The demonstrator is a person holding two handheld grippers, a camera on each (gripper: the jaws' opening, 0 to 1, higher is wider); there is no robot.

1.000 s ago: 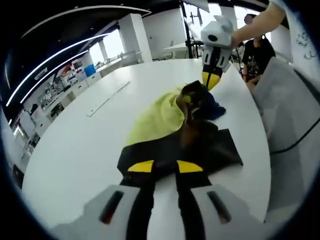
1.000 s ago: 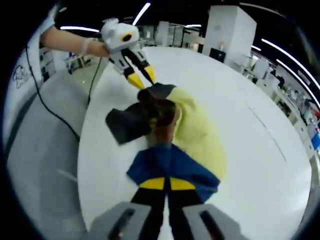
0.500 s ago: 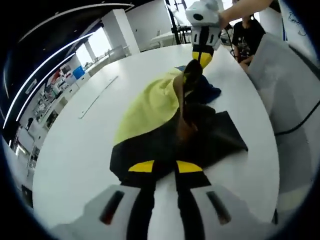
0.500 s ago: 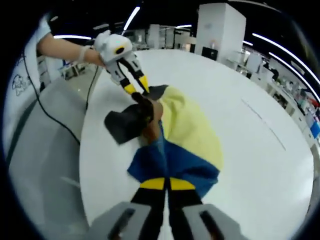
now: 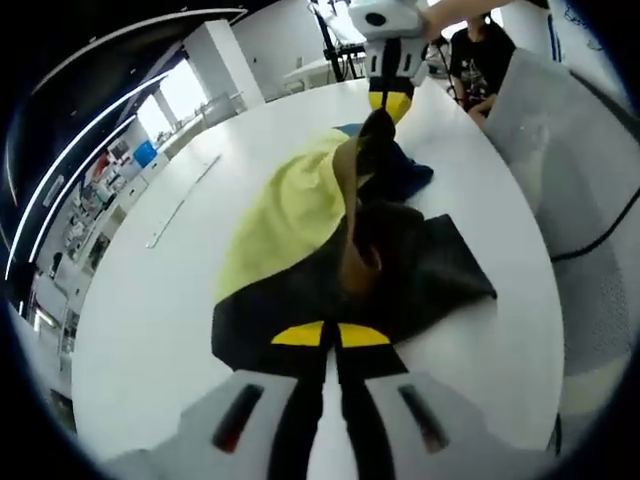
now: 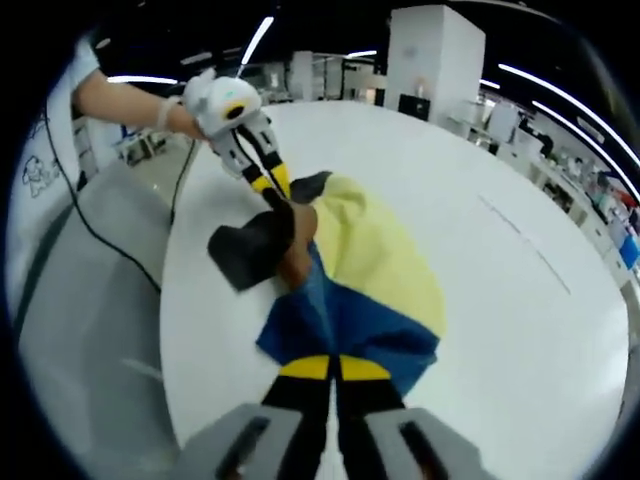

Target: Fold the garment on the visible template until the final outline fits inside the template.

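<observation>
A colour-blocked garment (image 5: 300,220) lies bunched on a large white round surface (image 5: 150,300), well in from the far edge and close to the near rim where a grey chair back (image 5: 570,150) stands. It has three panels: pale yellow across the middle, black at one end, blue at the other (a brownish inner lining shows along the raised ridge). In the left gripper view, the left tool (image 5: 330,335) has its yellow-tipped jaws drawn together on the black end (image 5: 400,280), which spreads flat toward the chair side. A narrow ridge of cloth rises from there toward the right tool (image 5: 388,100), whose jaws pinch the far end of that ridge above the blue part.

In the right gripper view, the right tool (image 6: 329,368) is clamped on the blue panel (image 6: 350,325), with the yellow panel (image 6: 385,260) beyond it and the black panel (image 6: 245,250) off to the left. The left tool (image 6: 268,185), held by a gloved hand (image 6: 190,105), grips the garment's dark fold. A cable (image 6: 100,240) trails beside the surface.
</observation>
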